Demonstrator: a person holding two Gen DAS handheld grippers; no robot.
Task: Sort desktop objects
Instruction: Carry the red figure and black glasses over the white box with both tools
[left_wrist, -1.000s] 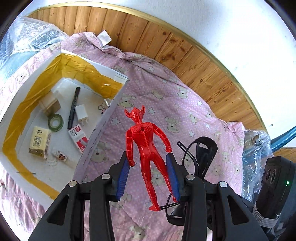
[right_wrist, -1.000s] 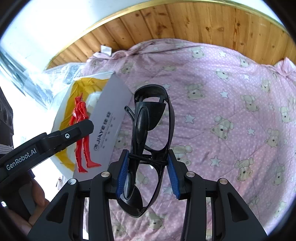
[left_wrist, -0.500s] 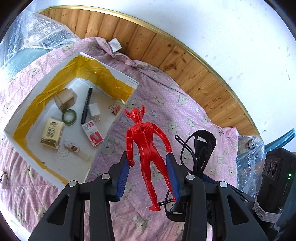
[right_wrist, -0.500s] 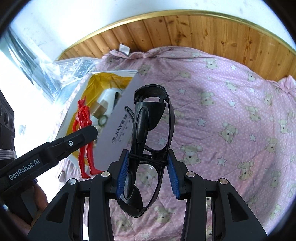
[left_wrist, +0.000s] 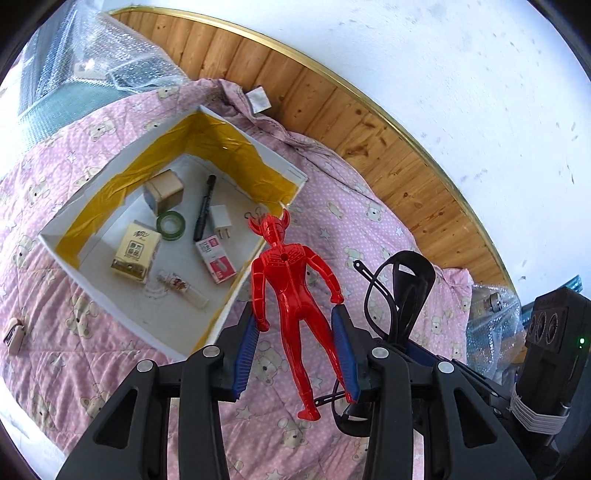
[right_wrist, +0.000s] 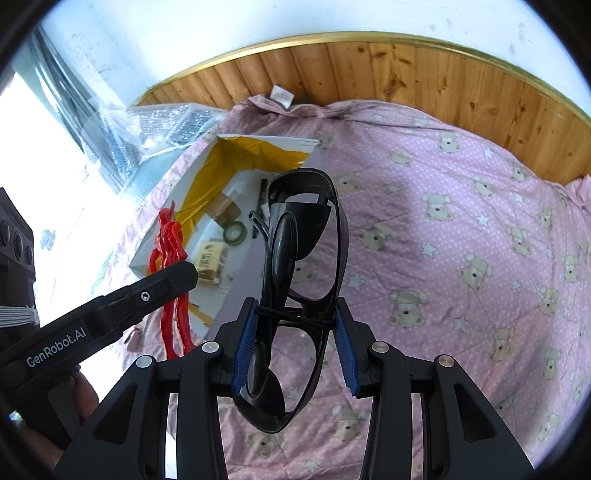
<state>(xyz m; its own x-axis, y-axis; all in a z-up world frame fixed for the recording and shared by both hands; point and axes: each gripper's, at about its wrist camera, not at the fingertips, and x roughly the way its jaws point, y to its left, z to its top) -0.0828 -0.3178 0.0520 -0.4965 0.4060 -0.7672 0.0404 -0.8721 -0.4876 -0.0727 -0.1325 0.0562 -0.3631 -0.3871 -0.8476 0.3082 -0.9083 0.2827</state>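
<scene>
Left gripper (left_wrist: 297, 349) fingers clamped on red figure (left_wrist: 291, 291), centre frame, airborne just right of white box (left_wrist: 59, 245). Right gripper (right_wrist: 295, 343) fingers pinching black glasses (right_wrist: 303, 280). Carry over box rim, lower onto bare floor, then release.

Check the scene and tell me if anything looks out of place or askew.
One stray: a small pale clip-like object lies alone on the pink quilt, outside the white box that holds the other small items. The red figure in the left gripper and the black glasses in the right gripper look intact.
</scene>
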